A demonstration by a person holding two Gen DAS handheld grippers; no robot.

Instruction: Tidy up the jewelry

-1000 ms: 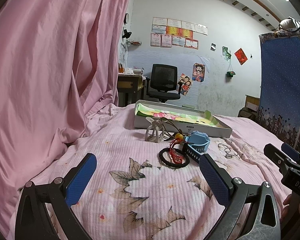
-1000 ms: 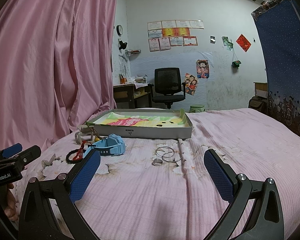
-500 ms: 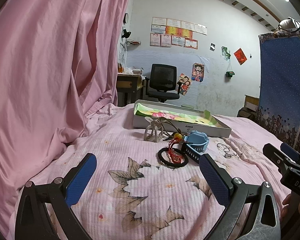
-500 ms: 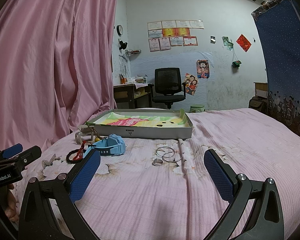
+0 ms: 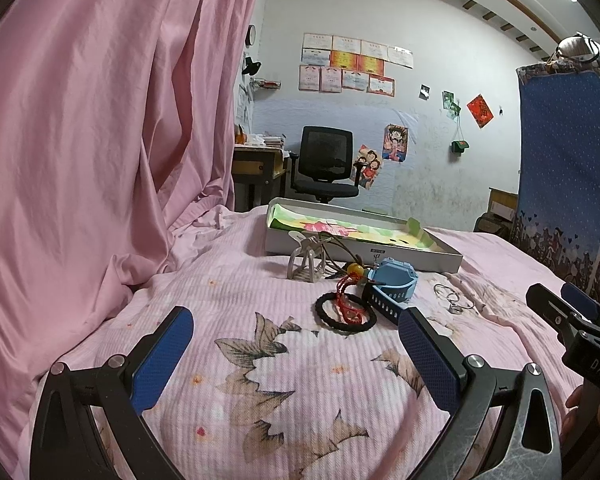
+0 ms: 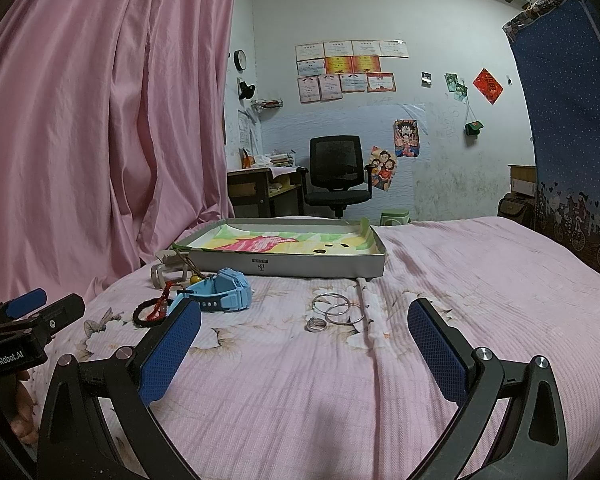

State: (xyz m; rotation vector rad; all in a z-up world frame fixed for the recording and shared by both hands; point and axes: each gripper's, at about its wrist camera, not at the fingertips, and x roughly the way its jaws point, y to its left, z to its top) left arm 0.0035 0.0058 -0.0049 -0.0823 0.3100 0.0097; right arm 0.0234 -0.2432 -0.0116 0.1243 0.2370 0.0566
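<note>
A shallow grey box [image 5: 356, 254] [image 6: 300, 268] with a colourful lining lies on the pink bedspread. In front of it lie a blue watch [image 5: 392, 284] [image 6: 224, 290], a black bracelet [image 5: 346, 314] [image 6: 148, 314] with a red cord and yellow bead [image 5: 355, 269], a pale hair claw [image 5: 306, 260] [image 6: 168, 270], two silver hoops [image 6: 336, 308] [image 5: 452, 294] and a small ring [image 6: 315, 324]. My left gripper [image 5: 296, 352] is open and empty, short of the bracelet. Open too, my right gripper [image 6: 304, 344] hovers just before the hoops and ring.
A pink curtain [image 5: 100, 140] hangs along the left side of the bed. Beyond the bed stand a black office chair [image 6: 338, 172] and a desk [image 6: 260, 188]. A blue patterned cloth [image 6: 572, 120] hangs at the right. A fold [image 6: 370, 320] runs through the bedspread near the hoops.
Both grippers stay open and nearly still; the left wrist view has drifted very slightly, with the jewelry a touch higher in frame.
</note>
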